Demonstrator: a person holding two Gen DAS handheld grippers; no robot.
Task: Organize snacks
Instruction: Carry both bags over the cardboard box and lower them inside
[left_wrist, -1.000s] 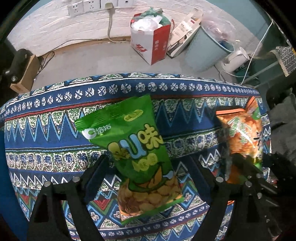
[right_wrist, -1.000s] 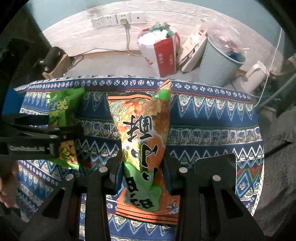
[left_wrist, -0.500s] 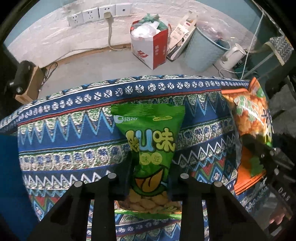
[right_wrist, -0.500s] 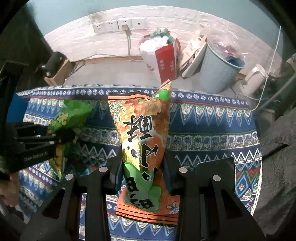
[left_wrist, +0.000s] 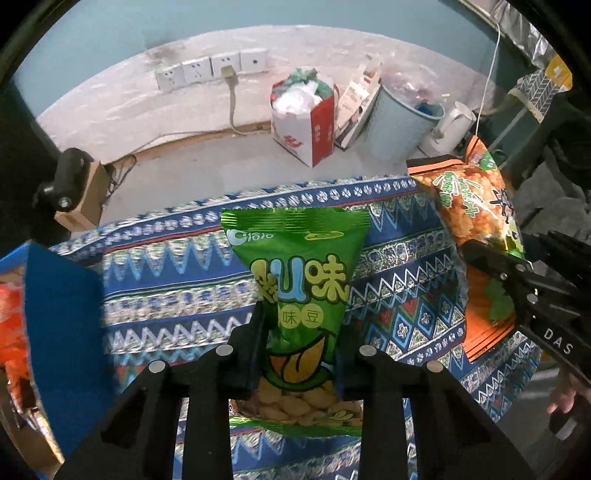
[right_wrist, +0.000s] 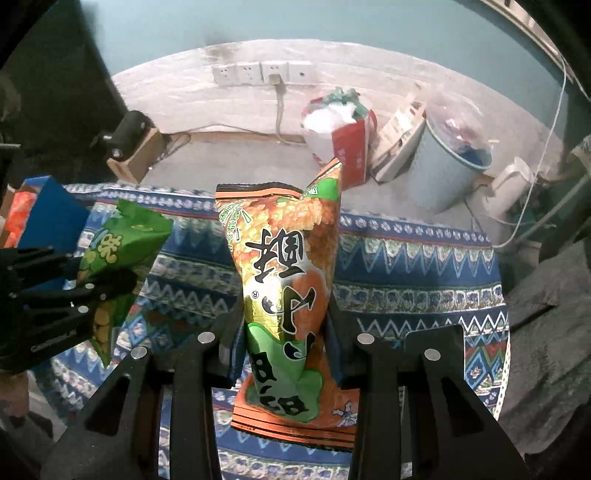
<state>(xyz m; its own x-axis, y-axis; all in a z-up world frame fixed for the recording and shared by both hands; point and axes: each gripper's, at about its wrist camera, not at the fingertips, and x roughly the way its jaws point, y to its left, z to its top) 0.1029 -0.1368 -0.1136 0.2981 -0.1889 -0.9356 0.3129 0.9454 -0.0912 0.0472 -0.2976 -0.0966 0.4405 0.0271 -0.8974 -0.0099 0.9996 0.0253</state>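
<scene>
My left gripper (left_wrist: 301, 354) is shut on a green snack bag (left_wrist: 299, 280) and holds it upright above the patterned cloth (left_wrist: 177, 288). My right gripper (right_wrist: 282, 343) is shut on an orange and green snack bag (right_wrist: 284, 266), also lifted off the cloth. The orange bag also shows at the right of the left wrist view (left_wrist: 476, 206), and the green bag at the left of the right wrist view (right_wrist: 122, 240). A blue box (left_wrist: 62, 314) with orange packets inside stands at the left edge.
Beyond the table's far edge the floor holds a red and white paper bag (left_wrist: 306, 122), a pale blue bin (left_wrist: 402, 125), a white kettle (left_wrist: 450, 125) and a wooden block (left_wrist: 83, 192). Wall sockets (left_wrist: 210, 68) sit at the back.
The left gripper closed on the green bag and lifted it upright. Both grippers have risen from the cloth with their bags, and the blue box has come into view at the left.
</scene>
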